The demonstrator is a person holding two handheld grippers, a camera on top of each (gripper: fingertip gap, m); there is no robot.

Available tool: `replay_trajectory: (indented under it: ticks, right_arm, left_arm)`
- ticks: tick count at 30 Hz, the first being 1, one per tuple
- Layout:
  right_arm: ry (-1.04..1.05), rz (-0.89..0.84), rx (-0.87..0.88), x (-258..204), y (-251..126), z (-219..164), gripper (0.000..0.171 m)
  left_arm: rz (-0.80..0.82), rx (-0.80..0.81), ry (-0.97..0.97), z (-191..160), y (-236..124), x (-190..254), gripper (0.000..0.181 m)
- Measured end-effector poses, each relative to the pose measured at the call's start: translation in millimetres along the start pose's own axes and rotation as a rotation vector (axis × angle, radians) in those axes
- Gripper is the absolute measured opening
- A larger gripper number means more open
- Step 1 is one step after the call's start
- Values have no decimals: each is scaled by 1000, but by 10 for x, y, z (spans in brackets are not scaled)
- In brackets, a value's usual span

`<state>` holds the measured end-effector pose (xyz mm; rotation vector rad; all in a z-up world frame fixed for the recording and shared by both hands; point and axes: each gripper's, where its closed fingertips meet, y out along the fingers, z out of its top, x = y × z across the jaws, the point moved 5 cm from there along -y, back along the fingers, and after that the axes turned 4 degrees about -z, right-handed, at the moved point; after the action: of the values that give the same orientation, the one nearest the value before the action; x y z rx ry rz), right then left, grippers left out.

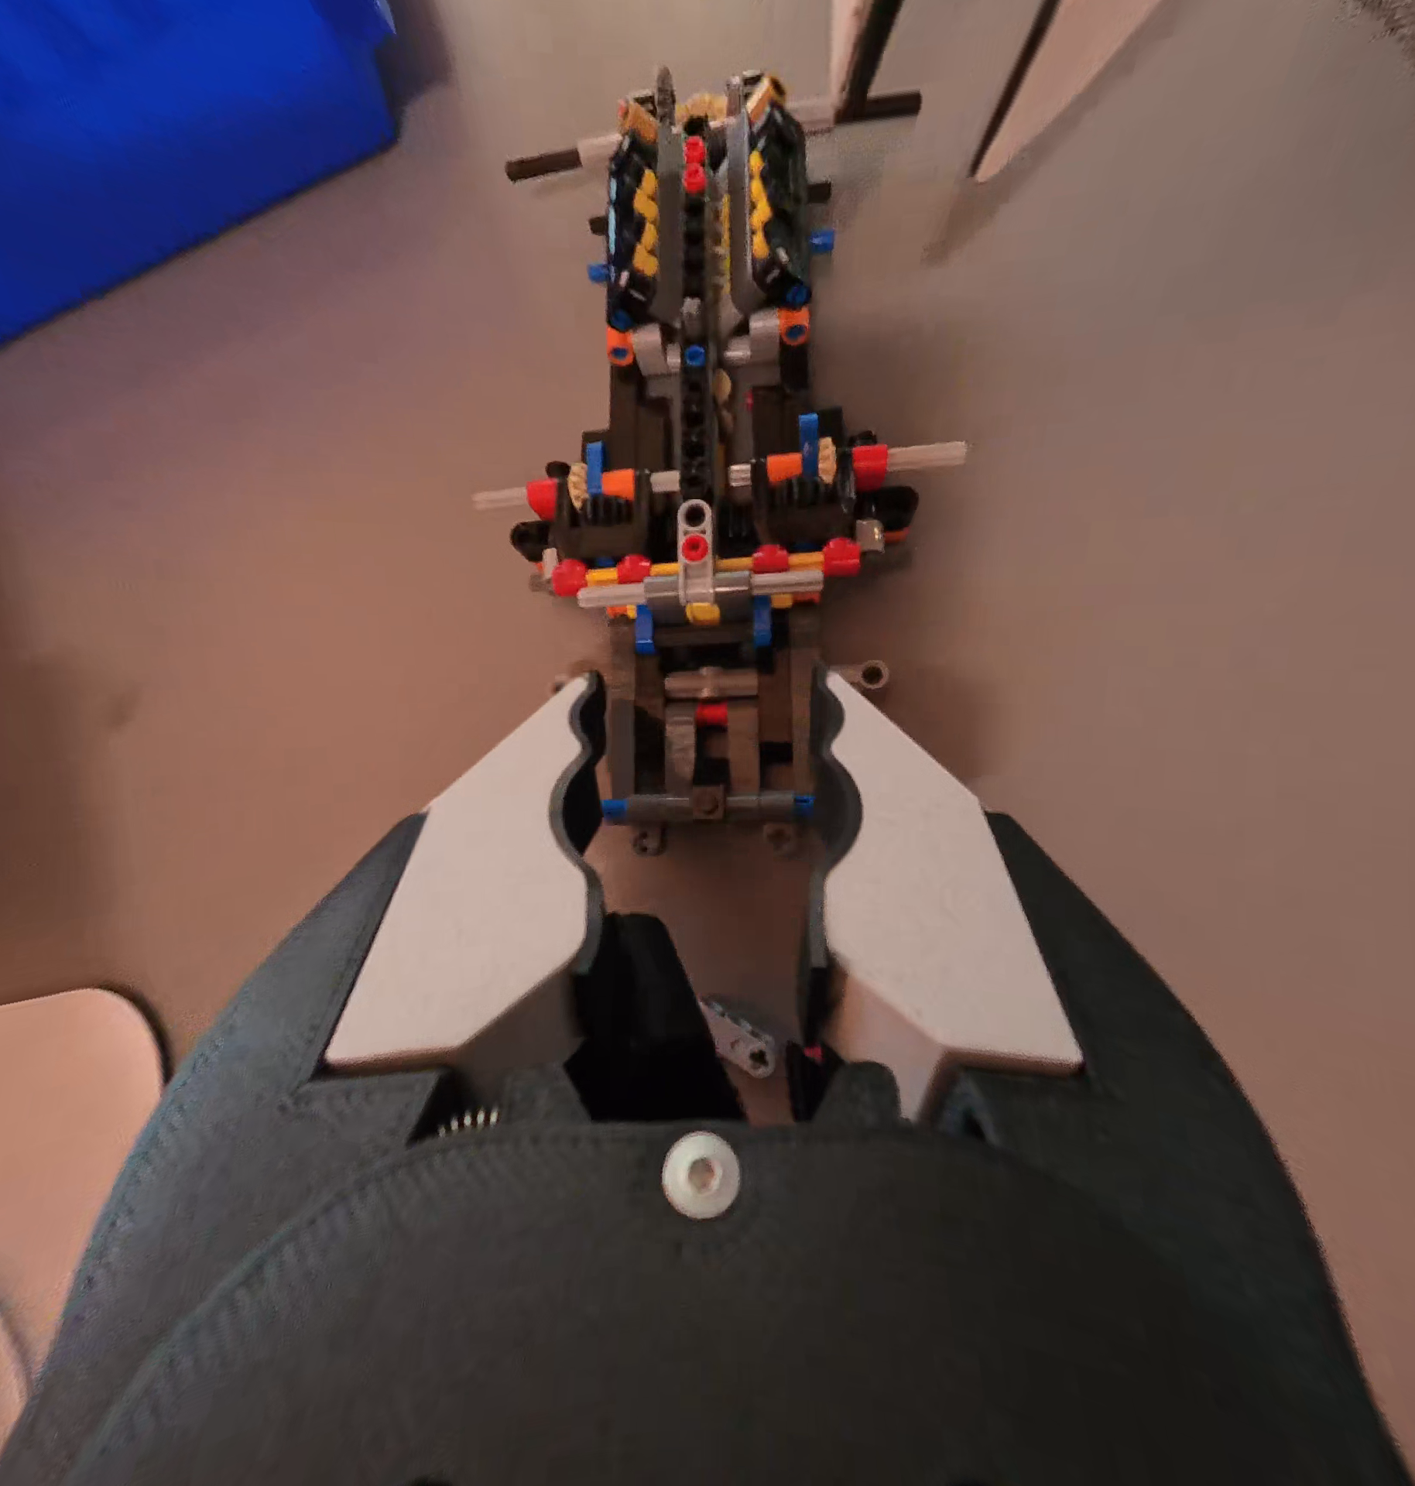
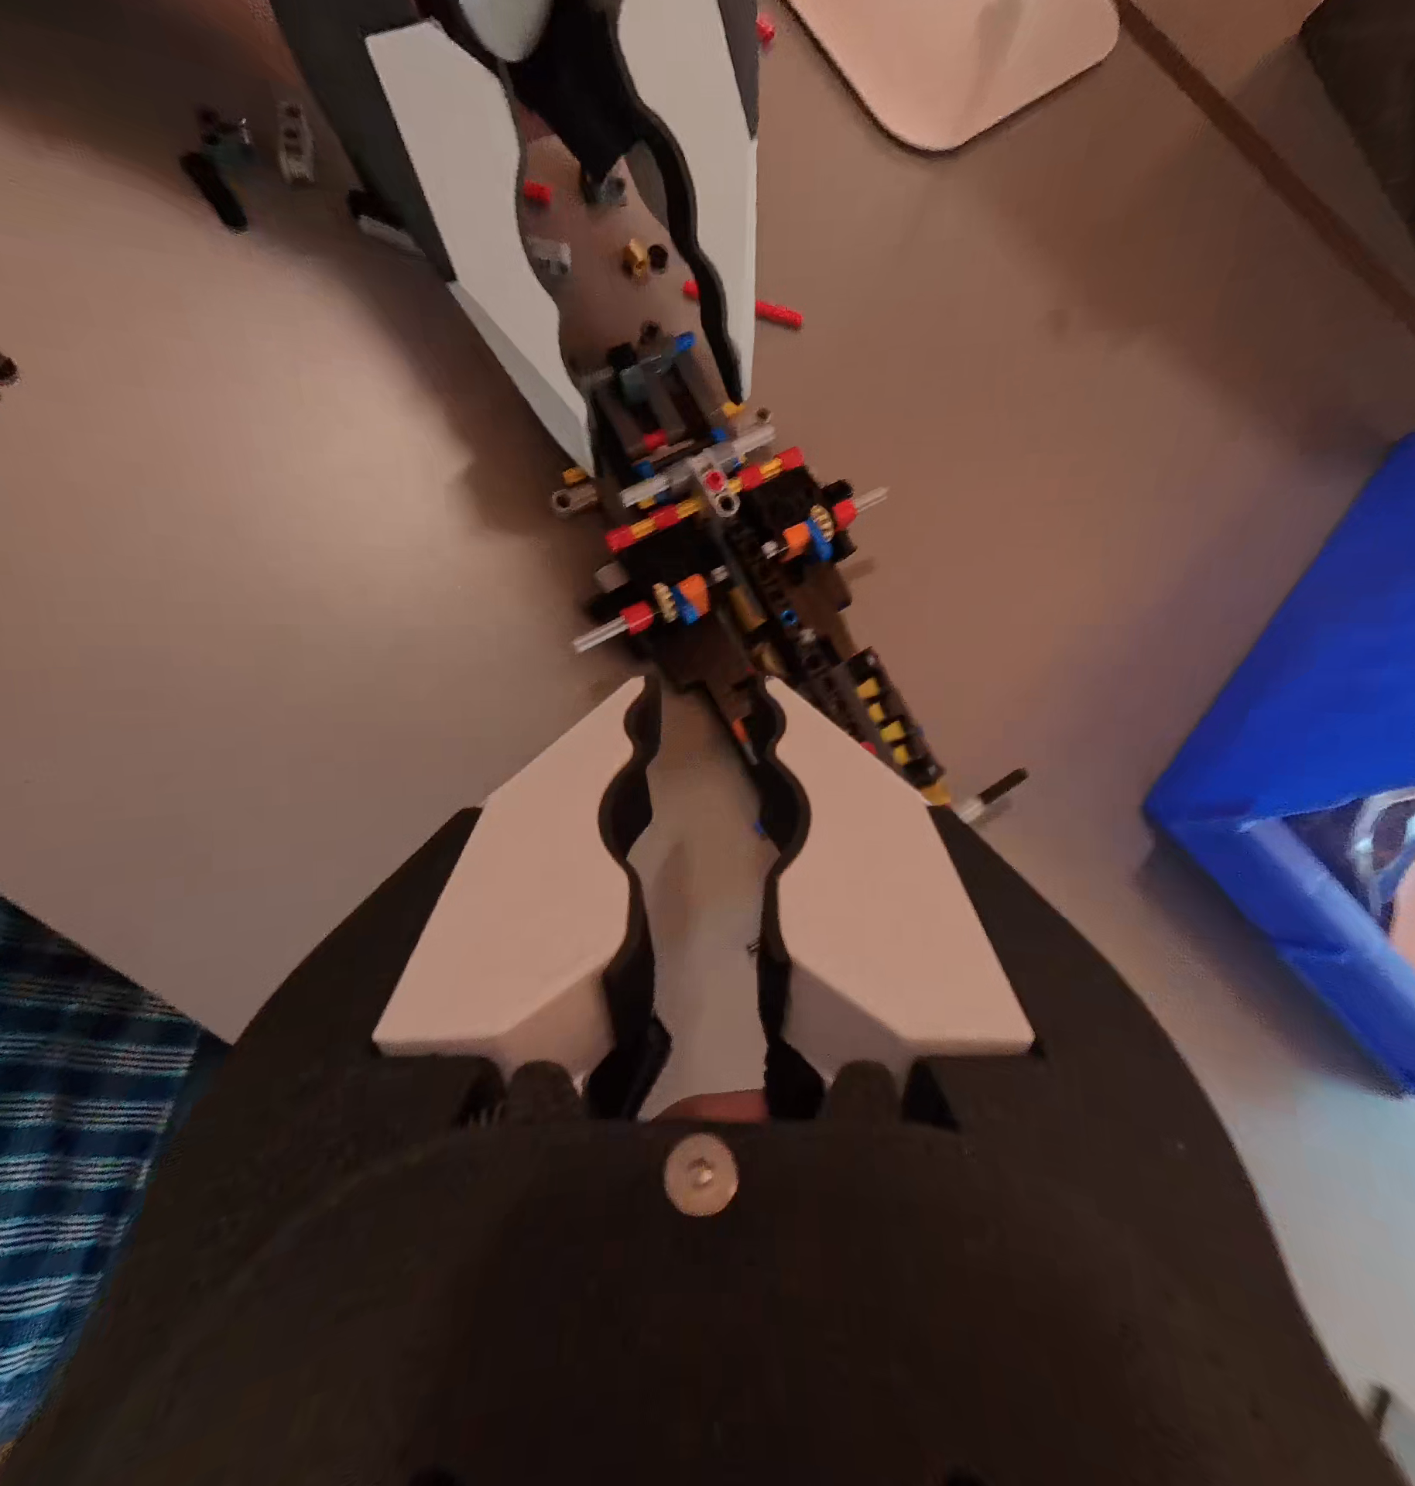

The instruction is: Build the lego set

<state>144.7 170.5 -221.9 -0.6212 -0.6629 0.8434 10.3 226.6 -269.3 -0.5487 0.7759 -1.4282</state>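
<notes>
A long Lego Technic chassis [image 1: 704, 482], black and grey with red, yellow, blue and orange parts and grey cross axles, is held over the brown table. My left gripper [image 1: 708, 708] is shut on its narrow near end, one finger on each side rail. In the right wrist view the chassis [image 2: 736, 563] runs diagonally, and the left gripper [image 2: 664, 426] holds its far end. My right gripper [image 2: 708, 695] is at the engine end. Its jaws stand a little apart around a thin axle stub [image 2: 743, 744], and the yellow-studded engine block [image 2: 889, 724] overlaps its right finger.
A blue bin [image 2: 1331, 724] stands to the right, and shows at the top left in the left wrist view [image 1: 125, 161]. Loose pieces lie beyond the left gripper: a red pin [image 2: 778, 314], a tan piece [image 2: 636, 257] and black parts [image 2: 222, 189]. A pale tray [image 2: 953, 72] is at the far edge. One gripper's finger ends stand about 11 cm off the other's.
</notes>
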Motion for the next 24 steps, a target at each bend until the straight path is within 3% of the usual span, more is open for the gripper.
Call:
replay_trajectory:
  ticks: [5,14,24]
  right_arm:
    - [44,2,-17,-157,-9,-139,22]
    - [86,-39,-25,-252,-28,-247,24]
    - [159,-120,17,-294,76,-245,27]
  left_arm:
    - [-65,-33,33,22,35,167,33]
    - [-205,-9,78,144,63,488,38]
    - [-127,2,85,135,-104,291,36]
